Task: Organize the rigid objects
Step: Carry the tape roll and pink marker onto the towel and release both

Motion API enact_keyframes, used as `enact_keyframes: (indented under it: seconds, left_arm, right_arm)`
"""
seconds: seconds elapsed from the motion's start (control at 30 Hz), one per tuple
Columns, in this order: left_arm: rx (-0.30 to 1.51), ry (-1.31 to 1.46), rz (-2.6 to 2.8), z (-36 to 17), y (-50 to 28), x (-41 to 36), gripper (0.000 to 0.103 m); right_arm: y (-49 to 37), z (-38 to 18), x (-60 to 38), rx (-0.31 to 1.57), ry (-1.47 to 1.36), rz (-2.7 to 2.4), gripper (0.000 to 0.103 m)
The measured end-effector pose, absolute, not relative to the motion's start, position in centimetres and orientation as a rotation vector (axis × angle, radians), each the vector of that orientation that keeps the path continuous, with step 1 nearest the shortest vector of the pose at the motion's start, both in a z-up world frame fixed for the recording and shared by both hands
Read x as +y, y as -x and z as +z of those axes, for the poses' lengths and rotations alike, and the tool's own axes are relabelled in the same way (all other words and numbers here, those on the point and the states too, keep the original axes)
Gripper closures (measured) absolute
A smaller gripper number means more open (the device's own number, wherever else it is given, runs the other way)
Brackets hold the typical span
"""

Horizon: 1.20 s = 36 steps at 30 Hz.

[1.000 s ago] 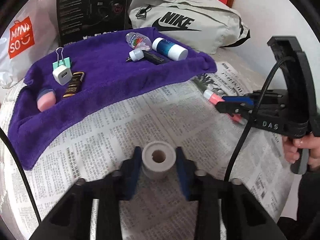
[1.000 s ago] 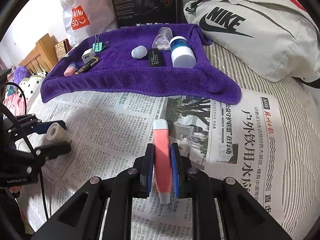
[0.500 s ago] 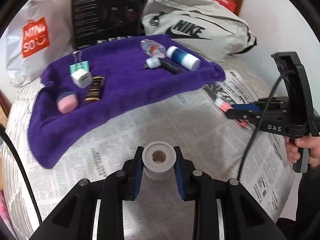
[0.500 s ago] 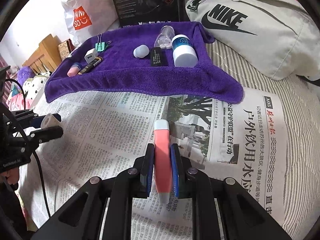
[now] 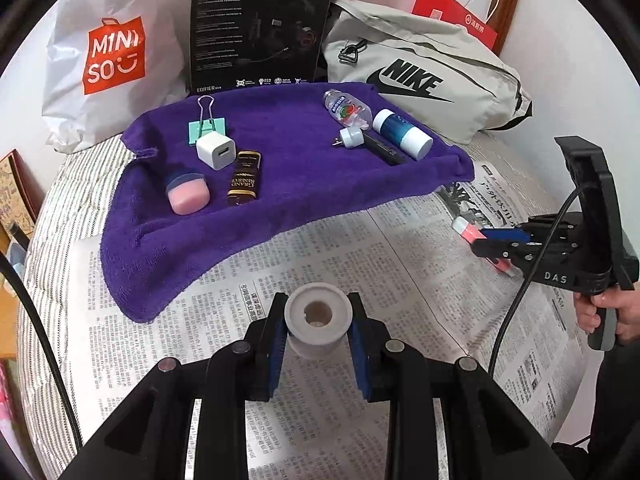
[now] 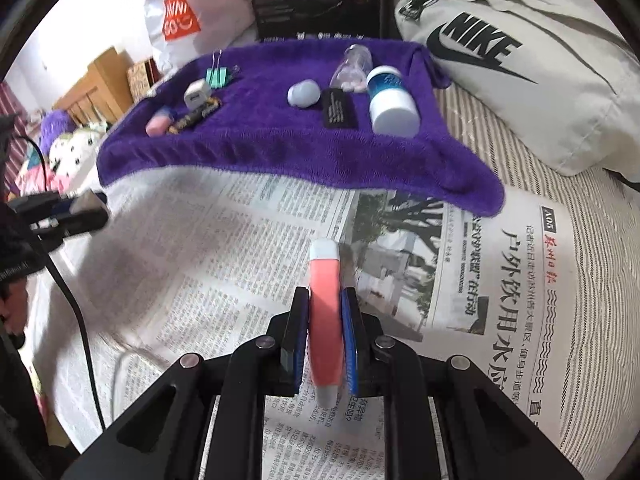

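White tape roll (image 5: 319, 320), hollow core facing camera, clamped above newspaper; pink stick with white ends (image 6: 326, 344) pinched lengthwise, also above newspaper.

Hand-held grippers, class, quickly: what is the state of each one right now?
Left hand-held gripper: closed on the white spool.
Right hand-held gripper: closed on the pink tube.

Bright even indoor light, soft shadows, heavy fisheye warping with dark corners — right view motion-blurred leftward.
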State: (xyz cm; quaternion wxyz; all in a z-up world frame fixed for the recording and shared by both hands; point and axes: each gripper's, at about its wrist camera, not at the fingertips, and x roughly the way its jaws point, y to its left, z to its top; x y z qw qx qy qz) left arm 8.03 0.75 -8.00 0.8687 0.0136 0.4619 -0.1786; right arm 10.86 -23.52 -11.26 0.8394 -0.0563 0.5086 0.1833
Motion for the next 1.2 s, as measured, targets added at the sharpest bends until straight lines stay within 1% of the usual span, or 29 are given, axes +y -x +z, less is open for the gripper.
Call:
enact_keyframes:
  seconds: [0.3,0.47,0.67,1.0,1.2]
  left_arm:
    - [0.989,-0.027,-0.377,-8.6,-8.2,0.4,0.076]
    - [0.974,-0.001,-0.368,-8.0,-8.1,1.4,0.076]
    - [0.952,0.014,-0.350,-6.8,-8.8,2.7,0.076]
    - [0.929,0.033,-0.343,-4.7,-12.0,3.9,0.076]
    - [0.930,0.038,-0.336,-4.1,-14.3,4.2,0.076]
  right_arm:
    - [-10.9,-11.3,-22.2,1.055,0.236,0.390,0.087]
    - [-11.1,-11.0,-22.9,1.071,0.201,0.426,0.087]
    - [-11.3,-9.0,-23.0,1.039,0.157,0.480,0.087]
    - [-15.3,-4.8,-20.5,0.950,0.129,0.528,0.087]
    - [-19.2,-3.8,-18.1,0.935,0.144,0.538,0.087]
